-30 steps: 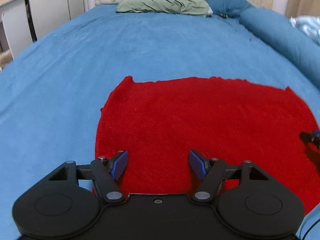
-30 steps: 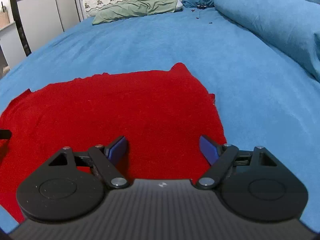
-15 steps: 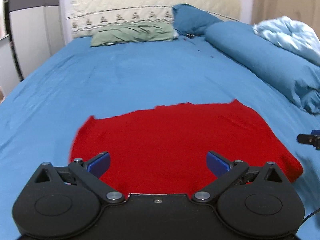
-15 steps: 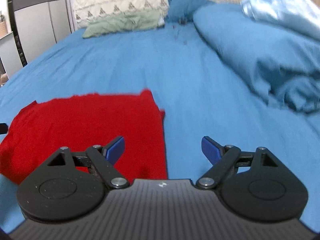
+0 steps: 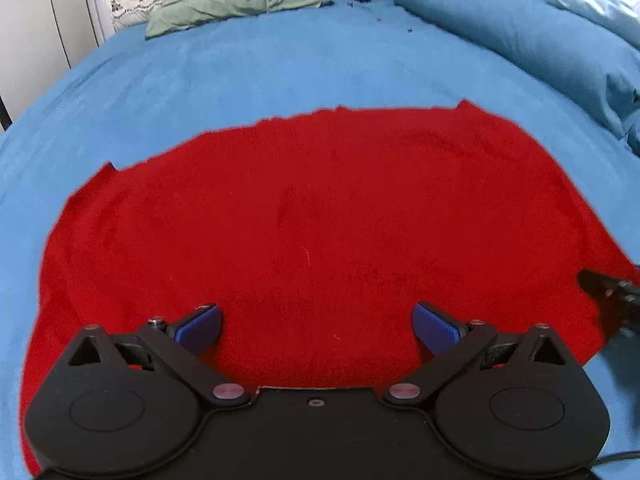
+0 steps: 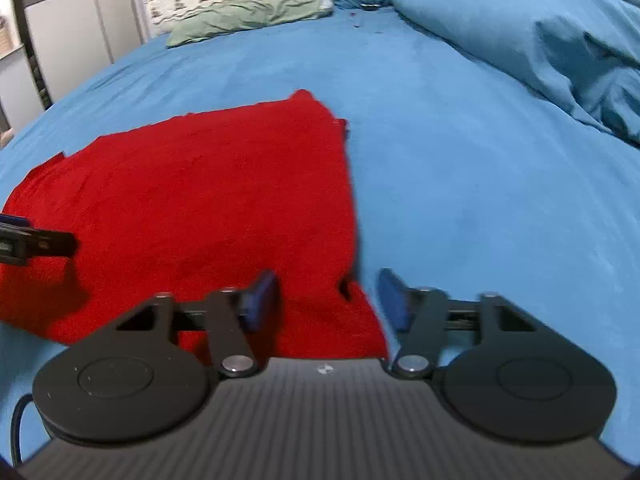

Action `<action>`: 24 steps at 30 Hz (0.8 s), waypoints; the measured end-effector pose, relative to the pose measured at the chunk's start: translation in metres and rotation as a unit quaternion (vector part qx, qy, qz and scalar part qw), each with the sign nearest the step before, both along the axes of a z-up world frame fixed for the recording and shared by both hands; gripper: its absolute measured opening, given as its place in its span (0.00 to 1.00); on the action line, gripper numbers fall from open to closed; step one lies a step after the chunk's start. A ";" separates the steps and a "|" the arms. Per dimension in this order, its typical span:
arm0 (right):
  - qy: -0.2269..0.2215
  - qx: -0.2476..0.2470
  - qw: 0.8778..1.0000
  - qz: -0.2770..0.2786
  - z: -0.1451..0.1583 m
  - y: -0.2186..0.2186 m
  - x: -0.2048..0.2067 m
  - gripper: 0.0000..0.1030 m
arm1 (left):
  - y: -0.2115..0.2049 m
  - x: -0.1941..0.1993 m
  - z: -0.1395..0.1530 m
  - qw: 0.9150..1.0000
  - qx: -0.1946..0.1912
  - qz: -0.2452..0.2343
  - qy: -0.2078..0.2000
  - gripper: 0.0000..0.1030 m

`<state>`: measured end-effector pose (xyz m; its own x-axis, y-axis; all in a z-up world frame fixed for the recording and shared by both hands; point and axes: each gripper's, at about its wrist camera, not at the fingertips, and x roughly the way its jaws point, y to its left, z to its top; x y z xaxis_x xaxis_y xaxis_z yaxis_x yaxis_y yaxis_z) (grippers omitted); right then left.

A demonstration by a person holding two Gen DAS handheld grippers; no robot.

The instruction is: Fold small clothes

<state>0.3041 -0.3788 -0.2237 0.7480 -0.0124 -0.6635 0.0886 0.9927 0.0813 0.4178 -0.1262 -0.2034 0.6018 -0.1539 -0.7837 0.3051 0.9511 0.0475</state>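
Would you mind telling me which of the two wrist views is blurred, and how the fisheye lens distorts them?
Right wrist view: motion-smeared, its blue fingers and the red garment edge soft. Left wrist view: sharp, fingers crisp. Both: fisheye bends the blue bedsheet into a dome, with dark corners.

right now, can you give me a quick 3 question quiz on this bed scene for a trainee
1. True or false: the left gripper is shut on the red garment.
2. Which edge of the red garment does the right gripper straddle? A) right edge B) far edge C) left edge
3. Fill in: the green pillow lies at the ___ of the bed.

Key: 1 false, both grippers are open; 2 A; 3 head.
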 end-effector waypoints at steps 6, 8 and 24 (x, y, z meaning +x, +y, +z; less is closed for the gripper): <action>0.033 0.023 0.999 -0.008 0.013 0.005 0.011 0.23 | -0.005 0.016 -0.006 0.999 0.008 0.019 0.032 1.00; 0.043 0.067 0.996 -0.032 0.023 -0.003 0.016 0.22 | -0.006 0.024 -0.002 0.998 0.011 0.022 0.051 1.00; -0.031 0.147 0.950 0.274 0.147 0.223 0.065 0.22 | 0.209 -0.045 0.063 0.996 0.005 0.091 0.001 1.00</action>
